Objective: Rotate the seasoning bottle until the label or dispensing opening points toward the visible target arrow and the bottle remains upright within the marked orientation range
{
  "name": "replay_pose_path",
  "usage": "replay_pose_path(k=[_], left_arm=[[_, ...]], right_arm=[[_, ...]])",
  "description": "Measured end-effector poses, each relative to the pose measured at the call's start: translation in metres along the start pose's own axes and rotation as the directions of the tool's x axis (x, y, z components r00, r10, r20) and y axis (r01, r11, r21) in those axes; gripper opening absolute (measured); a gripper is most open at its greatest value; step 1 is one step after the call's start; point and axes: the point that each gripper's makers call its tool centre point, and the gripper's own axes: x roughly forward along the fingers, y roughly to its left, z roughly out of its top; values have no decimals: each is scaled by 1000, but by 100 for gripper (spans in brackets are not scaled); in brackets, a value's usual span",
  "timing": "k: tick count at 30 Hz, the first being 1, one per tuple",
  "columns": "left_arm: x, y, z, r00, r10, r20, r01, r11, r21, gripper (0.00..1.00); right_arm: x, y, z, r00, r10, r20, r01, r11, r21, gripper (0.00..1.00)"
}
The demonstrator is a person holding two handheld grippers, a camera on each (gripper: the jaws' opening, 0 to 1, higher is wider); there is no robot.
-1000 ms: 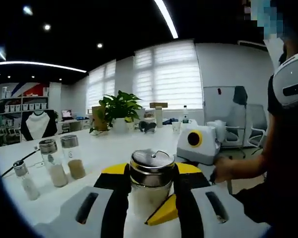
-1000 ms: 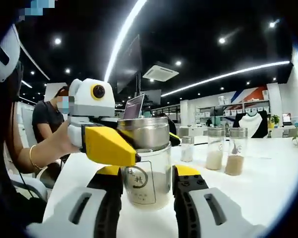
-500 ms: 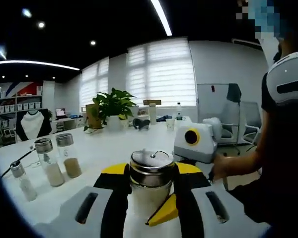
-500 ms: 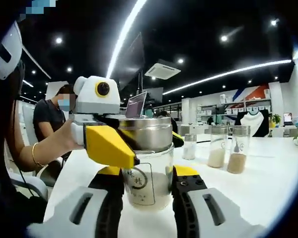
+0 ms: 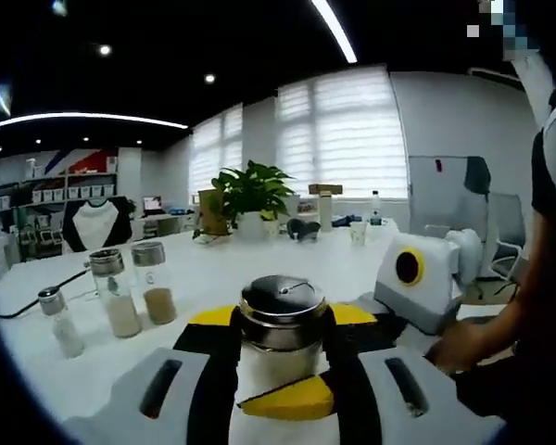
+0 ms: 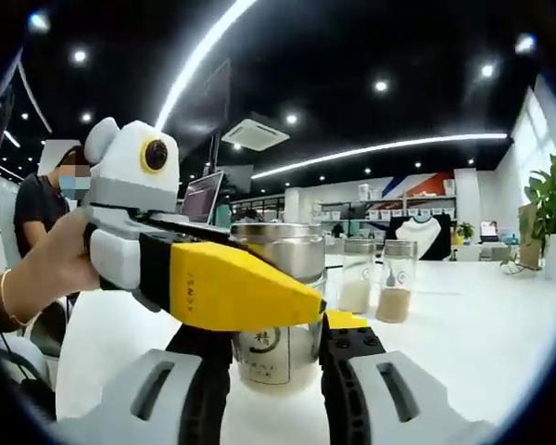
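The seasoning bottle (image 6: 276,306) stands upright on the white table (image 6: 463,343): clear glass body, pale granular fill in the lower part, and a white label with a dark round mark facing the right gripper view. Its cap (image 5: 281,311) is brushed steel, domed on top, with a small wire-like loop at the centre as seen in the left gripper view. The left gripper (image 5: 280,371) has its black-and-yellow jaws closed on the cap from either side; in the right gripper view it enters from the left, one yellow finger (image 6: 232,287) crossing in front of the bottle's neck. The right gripper (image 6: 276,366) clamps the glass body low down, jaws pressed to both sides. Further back on the table stand two taller glass jars (image 5: 134,292) with steel lids and a small shaker (image 5: 58,320). A potted plant (image 5: 252,195) sits near the far windows.
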Motion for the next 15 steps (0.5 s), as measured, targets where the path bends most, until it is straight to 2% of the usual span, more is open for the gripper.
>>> replay_pose_path(k=[2, 5, 11, 15], left_arm=[[1, 3, 2, 998, 50, 29, -49, 999, -19, 38], [2, 7, -2, 990, 137, 23, -136, 989, -58, 39], [-1, 9, -2, 975, 219, 29, -216, 973, -77, 38], [-3, 10, -3, 962, 272, 20, -271, 961, -50, 38]], right_arm=[[0, -3, 2, 1000, -28, 13, 28, 1000, -1, 33], [2, -4, -1, 999, -40, 6, 40, 999, -20, 33], [2, -7, 1, 998, -65, 4, 65, 997, -42, 33], [3, -8, -1, 996, -88, 0, 87, 995, -54, 33]])
